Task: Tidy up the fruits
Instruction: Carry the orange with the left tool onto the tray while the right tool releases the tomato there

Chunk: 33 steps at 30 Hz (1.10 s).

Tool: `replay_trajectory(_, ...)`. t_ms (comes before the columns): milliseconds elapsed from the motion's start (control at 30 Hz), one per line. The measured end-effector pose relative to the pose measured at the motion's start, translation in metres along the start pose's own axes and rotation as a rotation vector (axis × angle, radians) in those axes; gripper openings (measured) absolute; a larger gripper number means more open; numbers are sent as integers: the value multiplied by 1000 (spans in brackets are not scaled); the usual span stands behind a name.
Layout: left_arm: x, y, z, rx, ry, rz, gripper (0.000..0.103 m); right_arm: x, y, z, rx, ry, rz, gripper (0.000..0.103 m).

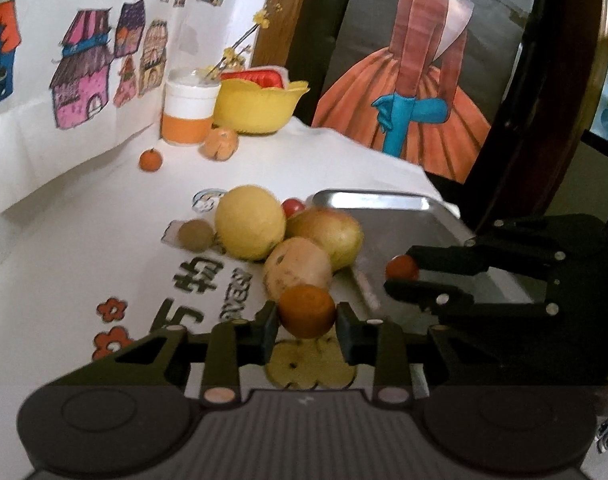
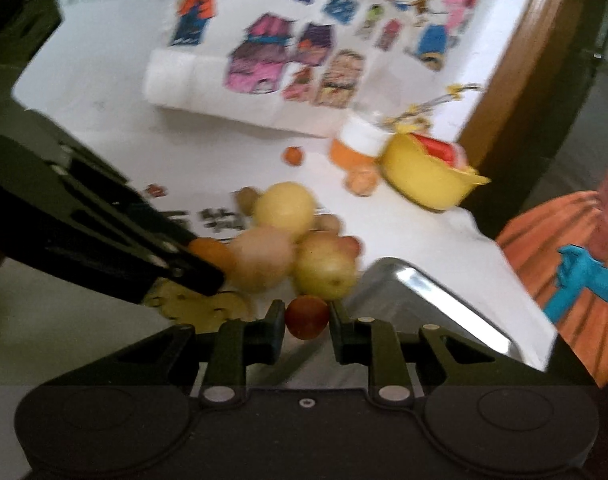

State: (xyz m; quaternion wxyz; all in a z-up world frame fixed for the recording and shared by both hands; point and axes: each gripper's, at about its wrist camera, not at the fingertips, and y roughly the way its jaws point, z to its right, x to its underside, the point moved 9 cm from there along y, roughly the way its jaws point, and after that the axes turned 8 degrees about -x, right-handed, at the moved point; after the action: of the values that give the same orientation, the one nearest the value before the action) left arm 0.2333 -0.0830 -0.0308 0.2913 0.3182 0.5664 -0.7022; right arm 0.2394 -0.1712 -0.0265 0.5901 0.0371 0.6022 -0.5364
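While both grippers carry fruit: left gripper (image 1: 307,322) clamps orange (image 1: 307,311) above tabletop (image 1: 84,240), beside fruit pile (image 1: 288,240); right gripper (image 2: 307,320) pinches small red fruit (image 2: 307,317) near metal tray (image 2: 431,292). Keep squeeze gentle, lower over tray before releasing.

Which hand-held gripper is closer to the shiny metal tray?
Right. The right hand-held gripper, holding a small red fruit, is over the metal tray; the left hand-held gripper is beside it.
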Motion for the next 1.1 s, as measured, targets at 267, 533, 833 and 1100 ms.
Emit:
replay_trajectory(267, -18, 10, 32, 40, 15, 29, 34, 20, -16, 52, 90, 97, 5, 25)
replay_trajectory(533, -34, 30, 76, 90, 61, 47, 34, 42, -20, 84, 142, 127, -15, 25)
replay_trajectory(833, -44, 71, 100, 68, 106, 28, 34, 57, -8, 118, 158, 168, -35, 25)
replay_trajectory(1100, -46, 89, 102, 22, 130, 10, 34, 63, 8, 132, 147, 188, -46, 25)
